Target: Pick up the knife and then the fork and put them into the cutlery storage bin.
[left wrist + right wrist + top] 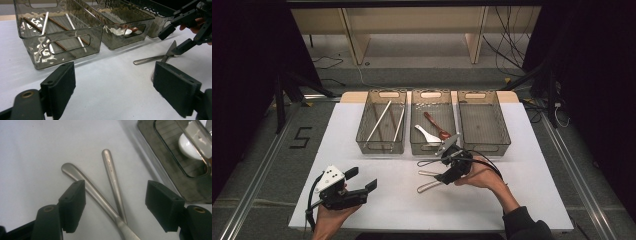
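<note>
Two steel utensils lie crossed on the white mat, their handles (pixel 428 174) pointing left. My right gripper (pixel 443 169) hovers just over them, open. In the right gripper view both handles (pixel 110 170) run up between the spread jaws of that gripper (pixel 117 205), and neither pad touches them. My left gripper (pixel 362 179) rests near the front left of the mat, open and empty. In the left gripper view its gripper (pixel 117 87) faces the bins, with the right gripper (pixel 175 40) and one steel handle (pixel 147 60) at the upper right.
Three grey see-through bins stand in a row at the back. The left bin (pixel 382 150) holds chopsticks (pixel 379 120). The middle bin (pixel 427 149) holds a white spoon (pixel 426 134) and a reddish spoon (pixel 437 127). I see nothing in the right bin (pixel 484 146).
</note>
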A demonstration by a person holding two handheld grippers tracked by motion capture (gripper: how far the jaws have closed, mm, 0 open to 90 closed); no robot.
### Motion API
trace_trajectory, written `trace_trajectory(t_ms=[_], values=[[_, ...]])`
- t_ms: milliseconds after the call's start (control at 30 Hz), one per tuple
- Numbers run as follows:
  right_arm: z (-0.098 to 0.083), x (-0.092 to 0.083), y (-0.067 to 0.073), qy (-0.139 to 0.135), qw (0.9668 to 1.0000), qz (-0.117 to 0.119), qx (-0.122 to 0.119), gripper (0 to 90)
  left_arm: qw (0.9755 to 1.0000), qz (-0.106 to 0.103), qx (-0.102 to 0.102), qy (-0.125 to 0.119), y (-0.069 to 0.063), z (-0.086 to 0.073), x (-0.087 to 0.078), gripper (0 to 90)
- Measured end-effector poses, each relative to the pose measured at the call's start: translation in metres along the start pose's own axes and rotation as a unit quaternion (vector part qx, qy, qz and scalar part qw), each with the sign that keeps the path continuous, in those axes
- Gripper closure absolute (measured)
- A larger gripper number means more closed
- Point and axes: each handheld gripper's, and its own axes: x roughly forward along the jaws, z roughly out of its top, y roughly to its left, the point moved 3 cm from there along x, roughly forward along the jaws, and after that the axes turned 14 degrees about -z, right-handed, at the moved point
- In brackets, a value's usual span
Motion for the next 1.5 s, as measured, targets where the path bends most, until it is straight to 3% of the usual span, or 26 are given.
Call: trace_trajectory(t_ms=[333, 700, 767, 933, 967, 1167, 1367, 1500], values=[[-0.005, 0.006, 0.003, 0.029, 0.9991, -0.002, -0.032, 38.6, 1.0000, -0.002, 0.000, 0.002, 0.001, -0.001, -0.001, 18.0], [-0.012, 0.016, 0.011, 0.061, 0.9942, 0.003, -0.089, 50.5, 1.0000, -0.003, 0.002, 0.004, 0.000, -0.001, -0.001, 18.0], [-0.013, 0.017, 0.012, 0.065, 0.9939, 0.001, -0.089, 52.5, 1.0000, -0.003, 0.002, 0.004, 0.000, -0.001, -0.001, 18.0], [-0.013, 0.022, 0.013, 0.075, 0.9902, 0.007, -0.118, 55.5, 1.0000, -0.003, 0.002, 0.004, 0.000, -0.001, -0.001, 17.9], [-0.013, 0.023, 0.014, 0.072, 0.9909, 0.006, -0.114, 56.6, 1.0000, -0.003, 0.002, 0.004, 0.000, -0.001, -0.001, 18.0], [-0.013, 0.024, 0.017, 0.076, 0.9875, 0.001, -0.138, 61.9, 1.0000, -0.003, 0.002, 0.004, 0.000, -0.001, -0.001, 18.0], [-0.010, 0.025, 0.020, 0.098, 0.9798, -0.005, -0.174, 64.9, 1.0000, -0.002, 0.002, 0.004, 0.000, -0.001, -0.001, 18.0], [-0.009, 0.027, 0.019, 0.101, 0.9787, 0.006, -0.179, 65.8, 1.0000, -0.002, 0.002, 0.004, 0.000, -0.001, -0.001, 18.0]])
